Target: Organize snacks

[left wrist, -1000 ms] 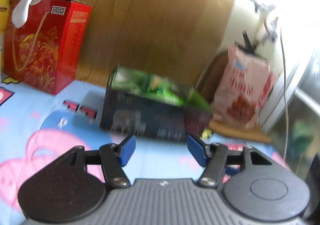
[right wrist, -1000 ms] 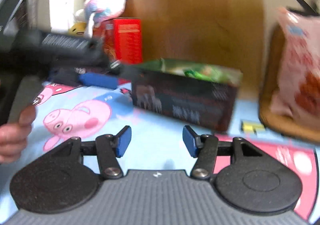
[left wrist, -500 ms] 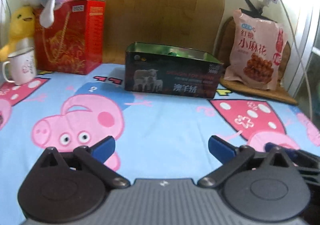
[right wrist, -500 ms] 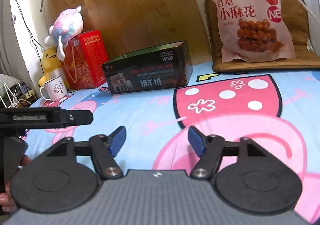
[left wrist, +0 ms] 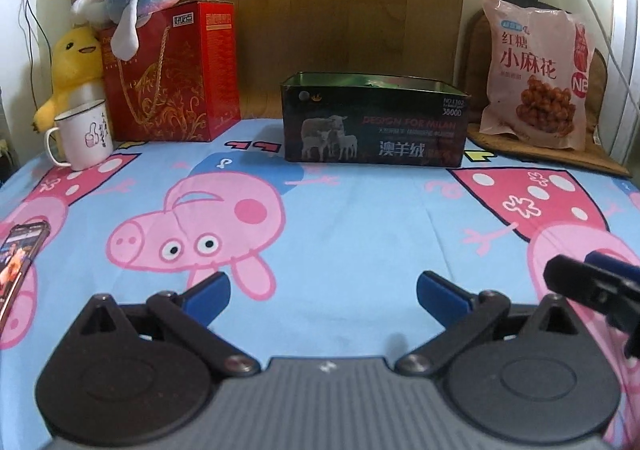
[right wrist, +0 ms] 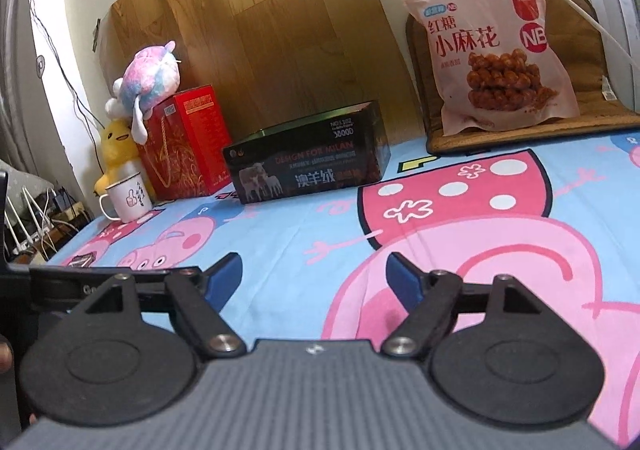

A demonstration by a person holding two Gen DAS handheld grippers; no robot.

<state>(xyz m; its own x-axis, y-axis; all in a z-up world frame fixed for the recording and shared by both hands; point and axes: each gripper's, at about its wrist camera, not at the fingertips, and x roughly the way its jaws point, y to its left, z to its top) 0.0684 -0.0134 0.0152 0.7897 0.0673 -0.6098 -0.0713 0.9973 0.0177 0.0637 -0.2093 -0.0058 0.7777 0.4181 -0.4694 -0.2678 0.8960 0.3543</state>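
Snack contents of the open dark rectangular tin point(left wrist: 374, 126) are mostly hidden behind its front wall. Right of the tin, a pink printed snack bag point(left wrist: 536, 74) leans upright. Before the tin, the left hand-held gripper point(left wrist: 323, 290) has spread wide and empty; the right hand-held gripper point(right wrist: 316, 277) is opening, empty. Earlier blur has cleared.

Bare sheet point(left wrist: 360, 234) lies open up to the dark box point(left wrist: 374, 130).
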